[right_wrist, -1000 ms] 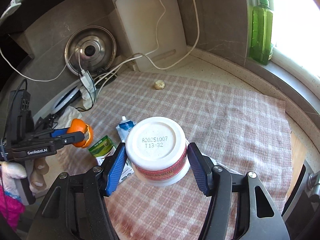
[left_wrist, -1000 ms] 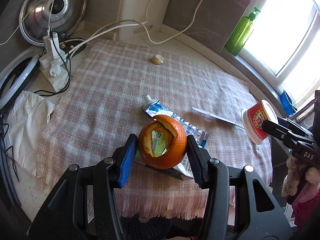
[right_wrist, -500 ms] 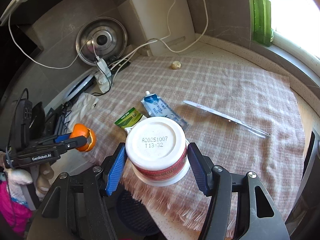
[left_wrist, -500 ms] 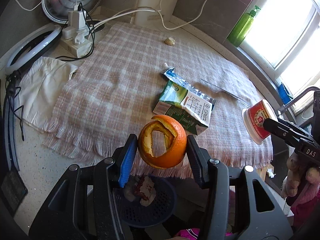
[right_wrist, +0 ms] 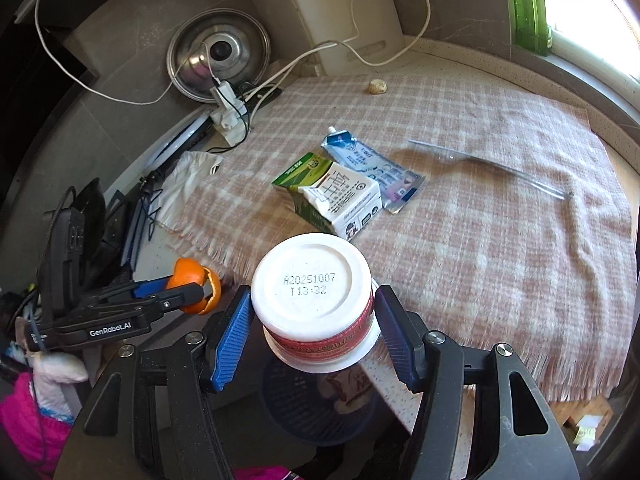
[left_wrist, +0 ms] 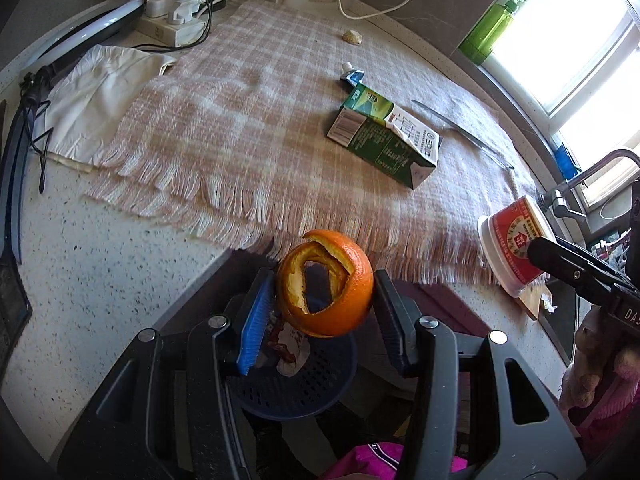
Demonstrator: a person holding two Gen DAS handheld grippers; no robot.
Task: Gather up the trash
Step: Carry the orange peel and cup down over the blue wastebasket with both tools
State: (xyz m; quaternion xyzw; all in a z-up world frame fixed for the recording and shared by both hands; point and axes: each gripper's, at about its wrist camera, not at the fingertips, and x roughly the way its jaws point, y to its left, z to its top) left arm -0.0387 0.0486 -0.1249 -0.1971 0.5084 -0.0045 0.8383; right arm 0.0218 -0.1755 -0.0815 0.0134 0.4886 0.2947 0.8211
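My left gripper [left_wrist: 323, 312] is shut on a hollow orange peel [left_wrist: 326, 282] and holds it off the counter's front edge, above a dark blue perforated bin [left_wrist: 296, 384] with a wrapper inside. My right gripper [right_wrist: 314, 328] is shut on a white and red yogurt cup [right_wrist: 316, 300], bottom towards the camera, also above the bin [right_wrist: 316, 412]. The cup also shows in the left wrist view [left_wrist: 514, 248]. On the checked cloth [left_wrist: 248, 120] lie a green and white carton [left_wrist: 384, 136], a blue pouch [right_wrist: 372, 160], a clear plastic knife [right_wrist: 488, 168] and a small crumpled scrap [right_wrist: 377, 87].
A power strip with white cables [left_wrist: 172, 20], a white cloth [left_wrist: 100, 96] and a metal lid [right_wrist: 218, 54] stand at the back left. A green soap bottle [left_wrist: 490, 28] stands by the window. A faucet [left_wrist: 580, 184] is at the right.
Both grippers have drawn back from the cloth, past the counter's front edge, with the peel and cup still held. The bin below has come into view under them.
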